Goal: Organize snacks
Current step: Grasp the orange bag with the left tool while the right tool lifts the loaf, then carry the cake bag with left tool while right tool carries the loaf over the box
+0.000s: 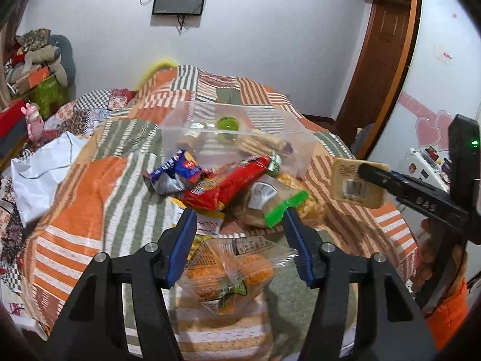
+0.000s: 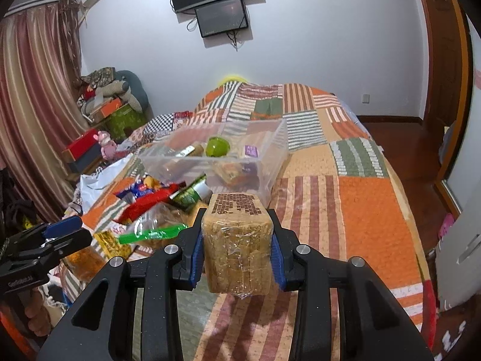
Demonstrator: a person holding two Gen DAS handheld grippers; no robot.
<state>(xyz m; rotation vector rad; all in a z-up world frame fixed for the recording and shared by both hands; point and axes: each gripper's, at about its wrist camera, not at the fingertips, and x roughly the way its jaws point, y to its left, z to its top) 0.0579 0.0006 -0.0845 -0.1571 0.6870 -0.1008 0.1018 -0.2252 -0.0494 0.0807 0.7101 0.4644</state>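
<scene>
My left gripper point(image 1: 239, 215) has its blue pads against both sides of a clear bag of orange snacks point(image 1: 225, 270), just above the bedspread. Beyond it lies a pile: a red packet point(image 1: 228, 185), a blue packet point(image 1: 177, 171) and a bag with a green zip strip point(image 1: 285, 207). A clear plastic box point(image 1: 300, 156) behind the pile holds a green round thing point(image 1: 227, 124) and several snacks. My right gripper point(image 2: 236, 215) is shut on a wrapped tan cracker block point(image 2: 237, 246), held in the air near the clear box point(image 2: 270, 162). The left gripper point(image 2: 64, 230) shows at the left edge.
A patchwork bedspread point(image 2: 369, 210) covers the bed. A white plastic bag point(image 1: 39, 174) lies at its left side. Boxes and soft toys point(image 2: 111, 102) are stacked by the curtain. Wall screens point(image 2: 222, 21) hang behind, and a wooden door point(image 1: 387, 60) stands right.
</scene>
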